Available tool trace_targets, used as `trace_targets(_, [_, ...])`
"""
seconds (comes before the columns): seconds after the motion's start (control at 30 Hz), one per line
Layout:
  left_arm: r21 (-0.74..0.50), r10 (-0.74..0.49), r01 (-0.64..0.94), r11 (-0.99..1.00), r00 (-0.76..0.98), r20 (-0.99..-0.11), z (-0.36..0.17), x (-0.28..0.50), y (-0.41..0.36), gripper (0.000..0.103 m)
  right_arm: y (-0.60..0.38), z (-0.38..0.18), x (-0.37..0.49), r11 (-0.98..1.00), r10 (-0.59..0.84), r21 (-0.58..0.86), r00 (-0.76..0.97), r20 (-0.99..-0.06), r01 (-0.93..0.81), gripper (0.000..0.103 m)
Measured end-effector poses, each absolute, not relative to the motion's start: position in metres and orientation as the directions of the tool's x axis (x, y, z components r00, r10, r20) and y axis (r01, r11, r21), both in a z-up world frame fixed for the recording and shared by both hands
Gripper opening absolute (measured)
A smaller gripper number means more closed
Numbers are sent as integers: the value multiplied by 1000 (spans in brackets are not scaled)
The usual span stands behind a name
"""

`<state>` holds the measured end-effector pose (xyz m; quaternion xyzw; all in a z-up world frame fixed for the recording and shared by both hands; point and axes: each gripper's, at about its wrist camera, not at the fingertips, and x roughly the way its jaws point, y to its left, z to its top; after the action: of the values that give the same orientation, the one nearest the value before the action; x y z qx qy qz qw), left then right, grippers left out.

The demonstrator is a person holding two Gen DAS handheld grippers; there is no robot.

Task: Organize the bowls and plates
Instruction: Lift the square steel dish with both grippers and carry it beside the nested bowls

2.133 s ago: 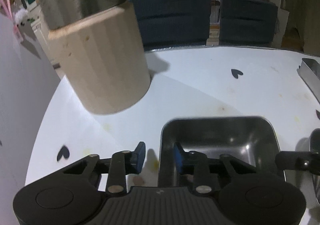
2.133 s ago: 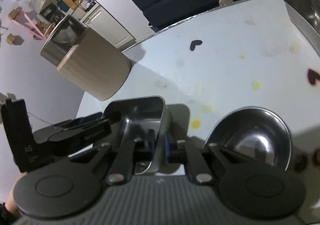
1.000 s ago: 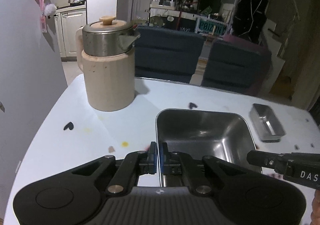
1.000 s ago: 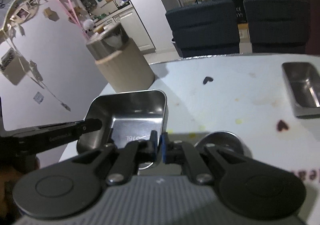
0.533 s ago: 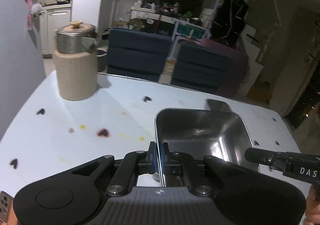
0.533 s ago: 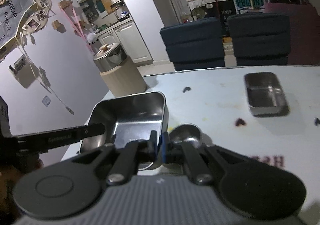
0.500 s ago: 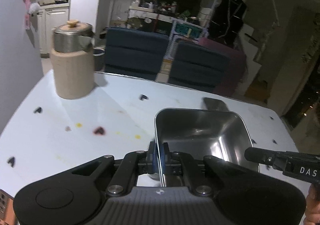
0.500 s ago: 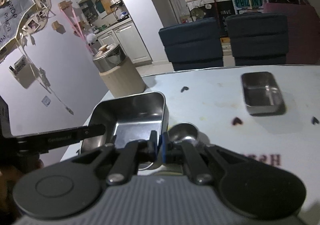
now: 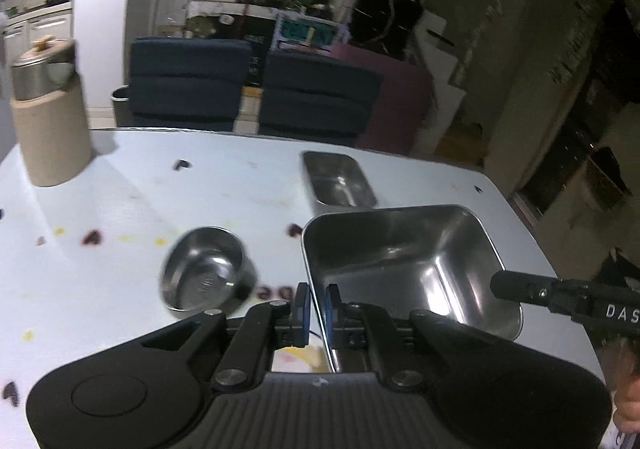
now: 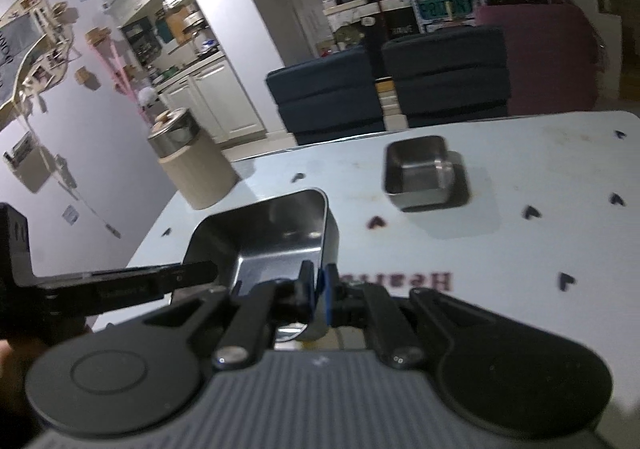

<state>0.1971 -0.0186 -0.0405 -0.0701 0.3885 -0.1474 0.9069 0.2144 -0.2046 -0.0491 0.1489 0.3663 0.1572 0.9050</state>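
A large rectangular steel tray [image 9: 400, 261] hangs above the white table [image 9: 120, 201], held from two sides. My left gripper [image 9: 316, 303] is shut on its near left rim. My right gripper [image 10: 317, 289] is shut on the opposite rim of the same tray [image 10: 272, 233]. Each gripper shows in the other's view: the right gripper [image 9: 560, 297] at the tray's right, the left gripper [image 10: 120, 289] at its left. A small round steel bowl [image 9: 204, 273] sits on the table left of the tray. A small rectangular steel pan [image 9: 340, 179] lies just beyond the tray; the right wrist view shows this pan [image 10: 424, 173] too.
A beige canister with a steel lid [image 9: 48, 117] stands at the table's far left corner. Dark heart stickers and yellow stains dot the tabletop. The table's right edge [image 9: 520, 217] runs close to the tray. Dark blue chairs [image 9: 248, 89] stand behind the far edge.
Both grippers have carried the tray to the right across the table. The canister has slid off to the left, the small pan has come nearer, and the round bowl now shows left of the tray.
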Motion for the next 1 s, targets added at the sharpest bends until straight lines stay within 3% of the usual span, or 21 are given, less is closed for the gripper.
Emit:
trace_targets(0.4, [-213,-373,334,918,549,-748,-73,205,-100,9,-264,-72,198,925,309,375,685,-660,-56,6])
trace_targets(1.0, [-144,-331,425,894,408,-851,-120,220,-157,11,-306,-123,193,958,205,282,579,-789,45,4])
